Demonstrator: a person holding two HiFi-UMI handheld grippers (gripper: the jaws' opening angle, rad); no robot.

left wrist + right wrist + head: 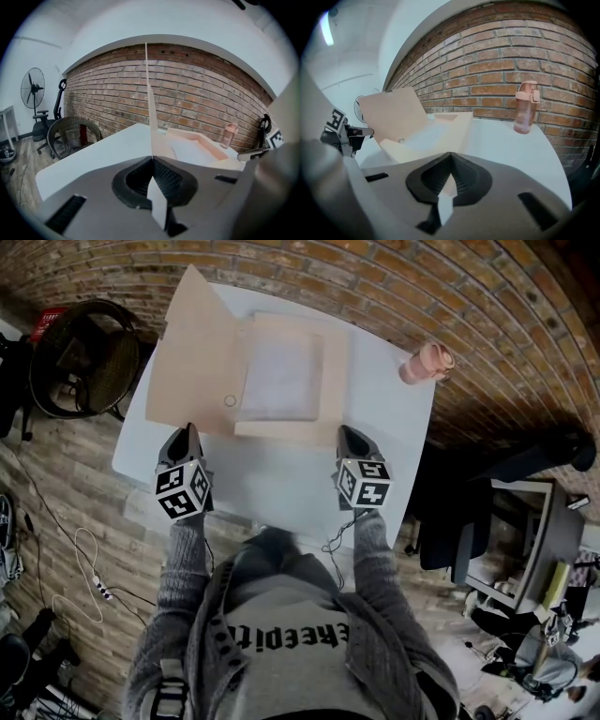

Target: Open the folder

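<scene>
A beige folder [281,371] lies open on the white table [384,446], with pale sheets inside. Its left cover [192,362] stands raised and tilted left. My left gripper [187,433] is shut on that cover's near edge. In the left gripper view the cover [151,108] shows edge-on as a thin upright line running out of the closed jaws [152,158]. My right gripper [349,435] sits at the folder's near right corner. It is shut there, with a pale strip of the folder's [440,131] edge showing between its jaws [451,153].
A pink bottle [427,364] stands at the table's far right corner, near the brick wall. A dark wicker chair [84,357] is off the table's left side. A fan [33,89] stands further left. Cables lie on the wooden floor.
</scene>
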